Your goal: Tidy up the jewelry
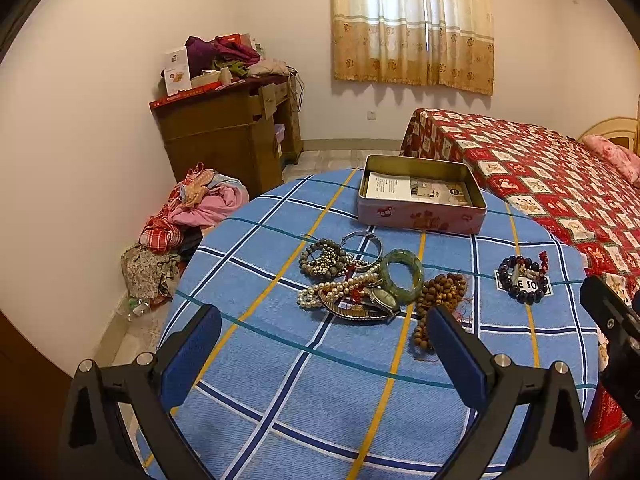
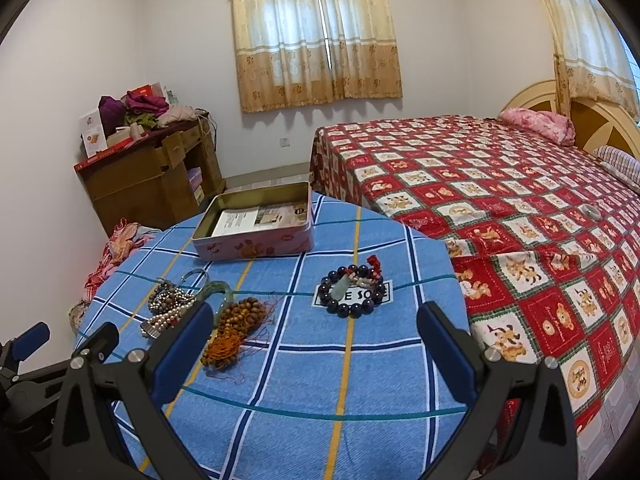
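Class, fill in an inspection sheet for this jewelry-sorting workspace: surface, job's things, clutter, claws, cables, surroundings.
Surface: round table under blue plaid cloth.
Job's things: open tin lined with paper; tangled pile with green bangle, pearl strand, watch, wooden beads; dark bead bracelet lying apart.
Clutter: nothing seen on the table.
Claws: left claw and right claw open, empty, above the table.
Cables: nothing seen.
Surroundings: bed, laden dresser, clothes heap on floor.

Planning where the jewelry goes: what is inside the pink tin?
Inside the pink tin, only a printed paper sheet lies flat on the bottom. No jewelry shows; anything beneath the sheet is hidden.
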{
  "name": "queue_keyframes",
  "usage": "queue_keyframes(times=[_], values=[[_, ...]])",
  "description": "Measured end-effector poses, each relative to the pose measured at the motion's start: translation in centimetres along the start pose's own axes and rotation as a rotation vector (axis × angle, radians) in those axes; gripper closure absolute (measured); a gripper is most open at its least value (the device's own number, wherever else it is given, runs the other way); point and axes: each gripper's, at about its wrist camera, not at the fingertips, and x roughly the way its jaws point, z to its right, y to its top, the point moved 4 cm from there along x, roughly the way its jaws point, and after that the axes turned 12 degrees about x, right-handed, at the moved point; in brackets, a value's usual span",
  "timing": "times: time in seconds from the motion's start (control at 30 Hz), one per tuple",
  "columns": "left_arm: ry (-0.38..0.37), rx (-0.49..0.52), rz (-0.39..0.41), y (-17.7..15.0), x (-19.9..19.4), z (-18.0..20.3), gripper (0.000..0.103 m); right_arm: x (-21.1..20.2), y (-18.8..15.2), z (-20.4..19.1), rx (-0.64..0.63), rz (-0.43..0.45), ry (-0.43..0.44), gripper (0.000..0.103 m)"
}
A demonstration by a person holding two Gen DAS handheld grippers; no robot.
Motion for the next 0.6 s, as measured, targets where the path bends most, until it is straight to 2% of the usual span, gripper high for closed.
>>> queue_keyframes(times=[0.17, 0.3, 0.33, 0.4, 0.47, 0.6], values=[[0.005, 0.004, 0.002, 0.0, 0.3, 0.0, 0.001, 0.4, -0.2, -0.2, -0.004, -0.016, 0.008, 0.000], [0.011, 0.012, -0.015, -0.4, 1.3, -0.5, 0.001, 1.8, -0.7, -0.3, 0.005, -0.078, 0.042, 0.001], [0.019, 0.019, -0.018, -0.6, 1.6, -0.7, 0.001, 2.2, -0.9, -0.2, 0.009, -0.101, 0.058, 0.005], [0.037, 0.026, -0.030, -1.0, 2.4, -1.3, 0.001, 3.6, -1.6, 0.0, 0.013, -0.169, 0.062, 0.024], [0.051, 0.005, -0.052, -1.7, 3.4, -2.5, 0.001, 5.0, -2.3, 0.2, 0.015, -0.238, 0.061, 0.030], [0.070, -0.058, -0.099, -2.9, 5.3, -5.1, 0.001, 7.1, -2.4, -0.3, 0.055, -0.335, 0.123, 0.030]])
